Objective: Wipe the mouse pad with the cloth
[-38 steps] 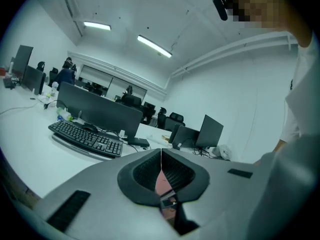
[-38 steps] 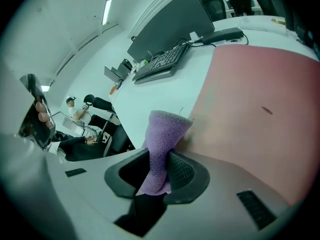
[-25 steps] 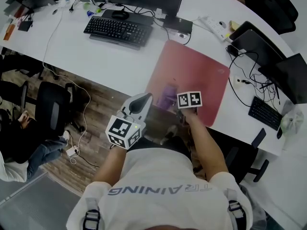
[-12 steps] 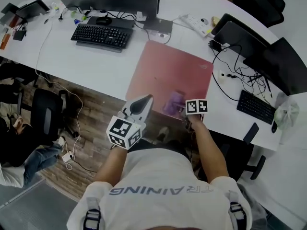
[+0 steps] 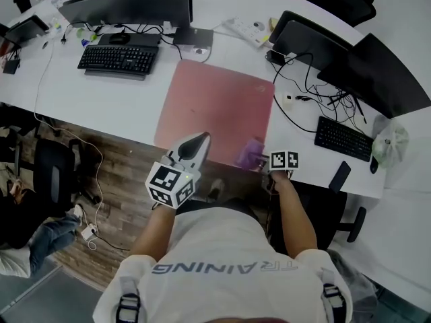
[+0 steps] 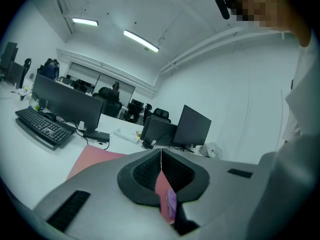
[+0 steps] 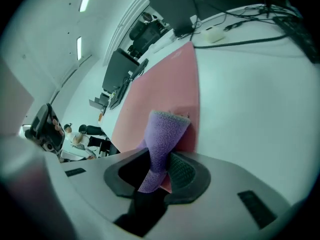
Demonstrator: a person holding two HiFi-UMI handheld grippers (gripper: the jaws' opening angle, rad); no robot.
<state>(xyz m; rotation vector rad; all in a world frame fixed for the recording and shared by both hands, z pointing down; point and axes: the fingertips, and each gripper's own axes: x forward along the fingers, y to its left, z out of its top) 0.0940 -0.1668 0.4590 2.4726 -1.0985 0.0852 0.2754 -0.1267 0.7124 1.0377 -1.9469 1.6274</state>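
A: Right tongs (image 7: 159,168), status?
B: Clamped on the fuzzy purple cloth (image 7: 165,131), pinched low so a tuft sticks out past the tips. Prob. held that way so the free end drags on the big pink rectangular mouse pad (image 5: 212,110) w/o the jaws scraping it.
A: Where's the cloth on it?
B: Near-right corner of the pad, right by the front edge of the white table (image 5: 128,89). The pad's near edge runs about flush w/ that table edge, so a pull toward the person would run off both.
A: Left tongs (image 6: 161,170)?
B: Jaws pressed together, nothing btw them. Held up in the air at the pad's near side, touching nothing. Parked out of the way, I'd say, not pinning the pad.
A: Room to sweep?
B: Plenty away and to the left, since the pad surface is bare. The right is tighter: black cables (image 5: 306,89) and a small white box (image 5: 288,100) lie just beside the pad's right edge. A black monitor (image 5: 128,7) stands beyond the far edge, and a black keyboard (image 5: 118,58) sits well apart on the left.
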